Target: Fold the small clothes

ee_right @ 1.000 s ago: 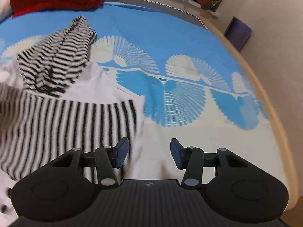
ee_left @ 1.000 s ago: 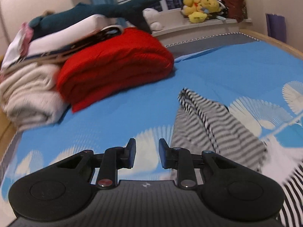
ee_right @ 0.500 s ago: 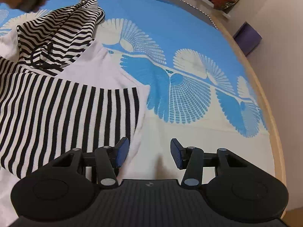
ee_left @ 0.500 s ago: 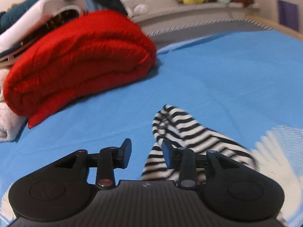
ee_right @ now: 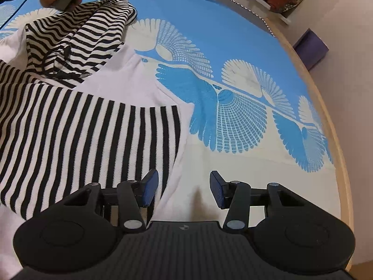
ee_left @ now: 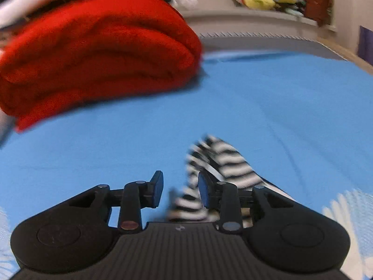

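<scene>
On the blue bed sheet (ee_left: 256, 107), the left claw (ee_left: 179, 190) is spread, the striped garment's (ee_left: 219, 163) sleeve tip lying between its jaws and under the right one. The right claw (ee_right: 184, 187) is spread too, its left jaw over the garment's lower corner.

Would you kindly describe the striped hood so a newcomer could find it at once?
On the blue bedsheet lies a white garment with a straight-striped panel. At its far end sits the striped hood, the only part with wavy, bunched stripes, ahead of the left tongs.
</scene>
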`<state>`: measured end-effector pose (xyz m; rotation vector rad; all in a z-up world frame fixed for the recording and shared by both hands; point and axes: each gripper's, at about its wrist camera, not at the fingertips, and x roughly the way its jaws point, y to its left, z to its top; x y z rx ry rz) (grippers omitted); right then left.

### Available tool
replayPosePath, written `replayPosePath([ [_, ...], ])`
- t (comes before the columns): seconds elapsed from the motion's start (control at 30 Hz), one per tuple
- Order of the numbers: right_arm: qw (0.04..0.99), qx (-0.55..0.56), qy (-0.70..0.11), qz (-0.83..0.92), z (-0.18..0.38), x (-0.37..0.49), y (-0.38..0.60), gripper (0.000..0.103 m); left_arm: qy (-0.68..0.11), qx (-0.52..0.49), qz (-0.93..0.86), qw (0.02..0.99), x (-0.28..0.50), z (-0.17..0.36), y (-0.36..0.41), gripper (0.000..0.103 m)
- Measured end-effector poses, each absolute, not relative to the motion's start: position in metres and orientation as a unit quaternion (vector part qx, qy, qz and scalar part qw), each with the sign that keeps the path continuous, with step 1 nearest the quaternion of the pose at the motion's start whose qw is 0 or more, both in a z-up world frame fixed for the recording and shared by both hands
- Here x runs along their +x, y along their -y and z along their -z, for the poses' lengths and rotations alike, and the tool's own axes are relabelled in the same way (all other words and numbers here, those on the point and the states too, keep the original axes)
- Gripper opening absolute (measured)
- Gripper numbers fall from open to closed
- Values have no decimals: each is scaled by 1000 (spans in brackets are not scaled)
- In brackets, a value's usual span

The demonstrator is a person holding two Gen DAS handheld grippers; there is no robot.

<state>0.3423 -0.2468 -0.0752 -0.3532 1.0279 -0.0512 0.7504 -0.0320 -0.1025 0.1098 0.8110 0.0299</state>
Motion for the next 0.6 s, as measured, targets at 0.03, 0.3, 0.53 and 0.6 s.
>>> replayPosePath([
  [0.03,854,-168,-491,23,77,341,246,50,-418,54,6,907,753,109,35,40],
  [0.3,859,-163,-485,20,66,347,244,50,-370,151,19,916,711,85,50,4],
  [0.53,869,-141,-473,31,46,348,258,50,-287,194,146,927,547,5,49,4],
  [0.6,874,-131,-466,38,39,346,265,50,-278,221,177,918,478,-4,44,4],
])
